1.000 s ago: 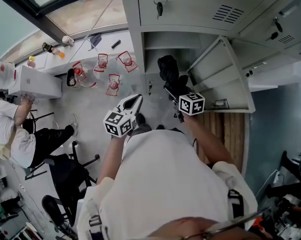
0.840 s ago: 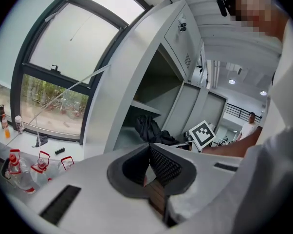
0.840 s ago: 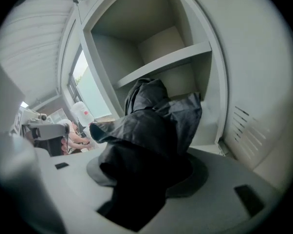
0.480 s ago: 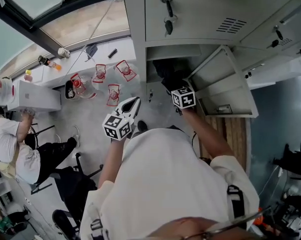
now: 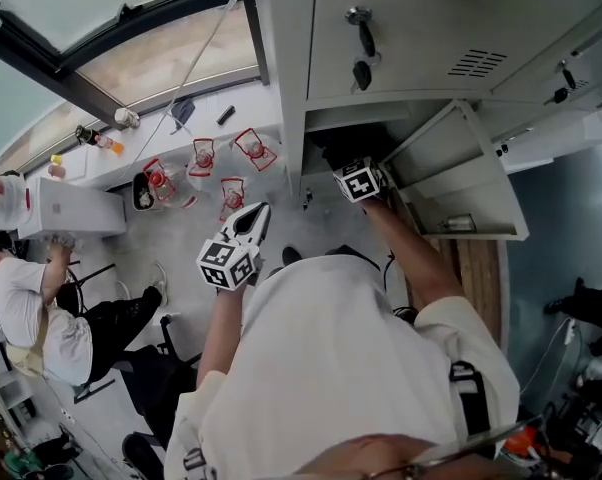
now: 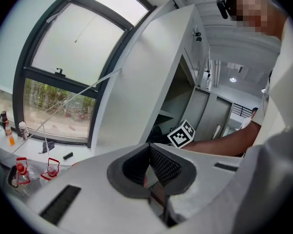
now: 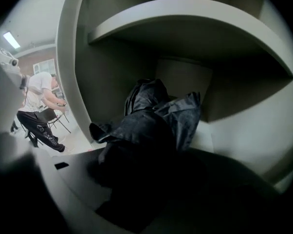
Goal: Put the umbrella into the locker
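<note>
holding a black umbrella in the mouth of an open locker

the right claw (image 7: pixel 149 169) is clamped on a folded black fabric umbrella (image 7: pixel 154 113), with its jaws standing fairly wide round the crumpled bundle. the umbrella's free end reaches forward from the jaws into the open compartment of a tall pale grey metal locker (image 5: pixel 279 88). a flat grey shelf (image 7: pixel 185 13) crosses the compartment above it. the compartment is too dark to tell whether the fabric touches its back wall or its floor.

in the head view the umbrella shows only as a dark mass inside the opening, just beyond the right claw's black-and-white marker cube (image 5: pixel 359 180). the person's bare forearm (image 5: pixel 406 258) is stretched toward it. the compartment's grey metal door (image 5: pixel 461 173) stands swung open to the right of the arm. on the closed door above, a key with a black fob (image 5: pixel 361 48) hangs from the lock.

the left claw (image 5: pixel 262 211) is well apart from the locker, out to the left of the opening. its white jaws are pressed together at the tips with nothing between them.

further left, a white counter (image 6: pixel 37 152) runs under a large dark-framed window (image 6: pixel 64 57). it carries several small red wire-framed holders (image 5: pixel 202 155) and a small orange bottle (image 5: pixel 111 145). a second person in a white t-shirt and black trousers (image 5: pixel 36 313) is at the far left, beside a white box (image 5: pixel 66 213).
</note>
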Demonstrator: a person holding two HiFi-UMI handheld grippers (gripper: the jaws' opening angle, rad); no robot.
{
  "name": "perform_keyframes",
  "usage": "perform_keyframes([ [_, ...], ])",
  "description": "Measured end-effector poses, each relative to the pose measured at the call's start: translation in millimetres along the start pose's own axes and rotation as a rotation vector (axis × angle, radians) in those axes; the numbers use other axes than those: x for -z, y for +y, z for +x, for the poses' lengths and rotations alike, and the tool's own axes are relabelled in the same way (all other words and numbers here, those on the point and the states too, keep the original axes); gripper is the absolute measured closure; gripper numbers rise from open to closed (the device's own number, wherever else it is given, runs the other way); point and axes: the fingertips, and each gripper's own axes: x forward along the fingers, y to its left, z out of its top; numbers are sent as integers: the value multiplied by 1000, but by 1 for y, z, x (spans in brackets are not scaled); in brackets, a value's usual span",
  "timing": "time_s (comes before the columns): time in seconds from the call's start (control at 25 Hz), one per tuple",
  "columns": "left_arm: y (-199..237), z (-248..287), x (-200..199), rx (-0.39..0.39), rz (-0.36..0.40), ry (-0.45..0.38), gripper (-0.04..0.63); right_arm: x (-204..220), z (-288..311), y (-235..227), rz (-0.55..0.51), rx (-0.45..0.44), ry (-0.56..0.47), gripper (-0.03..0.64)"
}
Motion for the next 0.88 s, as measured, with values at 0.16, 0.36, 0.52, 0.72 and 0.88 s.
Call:
perform_keyframes([
  [0.16, 10, -3, -5, 2, 7, 5, 592, 2, 20, -5, -104, 34, 57, 377],
  [0.36, 23, -5, -6, 1, 3, 9, 592, 0, 35, -11, -133, 71, 72, 368],
  [0.52, 29, -2, -5, 11, -4, 15, 592, -1, 41, -18, -130, 89, 93, 335],
  [0.72, 29, 5, -5, 45, 3, 31, 592, -9, 29, -26, -116, 113, 79, 275],
  [0.88, 27, 10, -3, 72, 9, 42, 592, -15, 12, -21, -76, 113, 18, 275],
])
